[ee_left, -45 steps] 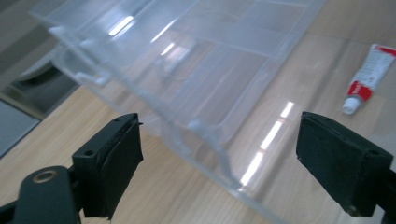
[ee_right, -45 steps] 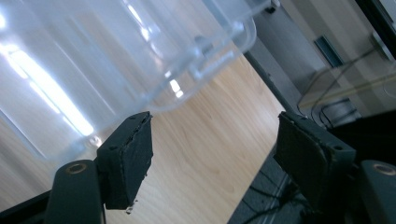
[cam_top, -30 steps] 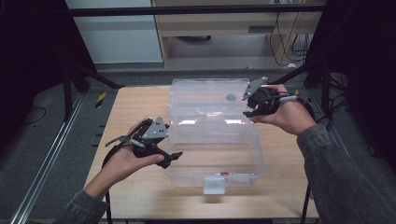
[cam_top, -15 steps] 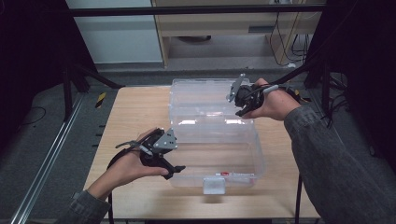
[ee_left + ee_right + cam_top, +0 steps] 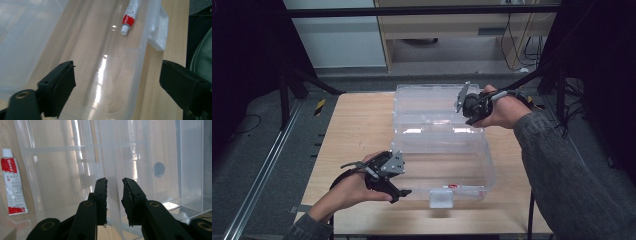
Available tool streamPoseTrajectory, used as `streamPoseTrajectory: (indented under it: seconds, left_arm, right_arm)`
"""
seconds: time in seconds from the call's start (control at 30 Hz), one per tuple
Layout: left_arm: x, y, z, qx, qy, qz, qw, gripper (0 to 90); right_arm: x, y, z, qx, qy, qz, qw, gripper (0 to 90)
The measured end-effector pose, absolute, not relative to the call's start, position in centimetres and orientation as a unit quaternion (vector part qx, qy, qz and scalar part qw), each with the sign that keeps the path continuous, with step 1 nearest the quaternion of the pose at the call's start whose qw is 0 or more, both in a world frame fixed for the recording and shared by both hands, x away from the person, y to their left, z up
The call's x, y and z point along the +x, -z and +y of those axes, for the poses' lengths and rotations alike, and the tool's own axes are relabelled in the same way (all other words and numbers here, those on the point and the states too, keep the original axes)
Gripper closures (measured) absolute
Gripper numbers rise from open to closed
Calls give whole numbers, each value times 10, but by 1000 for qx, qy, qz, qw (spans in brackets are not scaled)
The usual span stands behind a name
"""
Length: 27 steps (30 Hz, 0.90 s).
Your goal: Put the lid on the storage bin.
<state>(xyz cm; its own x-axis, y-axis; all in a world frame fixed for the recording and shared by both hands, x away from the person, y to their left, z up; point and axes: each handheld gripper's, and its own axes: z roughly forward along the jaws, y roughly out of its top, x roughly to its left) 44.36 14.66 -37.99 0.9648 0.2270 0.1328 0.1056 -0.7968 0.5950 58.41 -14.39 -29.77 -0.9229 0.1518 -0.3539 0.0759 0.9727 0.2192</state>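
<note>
lid [image 5: 432, 107] stood up at far side of box [image 5: 472, 165], pinched between nearly closed jaws of right gripper [image 5: 464, 106]. left gripper [image 5: 404, 192] jaws wide apart at box near corner, nothing held. tube [image 5: 130, 12] seen inside box. closing judged just begun; lowering, latching left.
</note>
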Motion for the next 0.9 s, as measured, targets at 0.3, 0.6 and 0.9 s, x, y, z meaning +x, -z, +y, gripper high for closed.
streamPoseTrajectory:
  seconds: [0.3,0.6,0.9]
  left_arm:
    - [436,386,147,957,-68,76,272,367]
    - [441,400,135,968,-54,68,234,521]
    - [446,404,127,969,-45,60,234,722]
  right_arm:
    - [584,293,-134,49,-95,976,190,739]
    - [584,295,-134,41,-93,977,187,773]
    - [587,298,-129,22,-82,981,172,821]
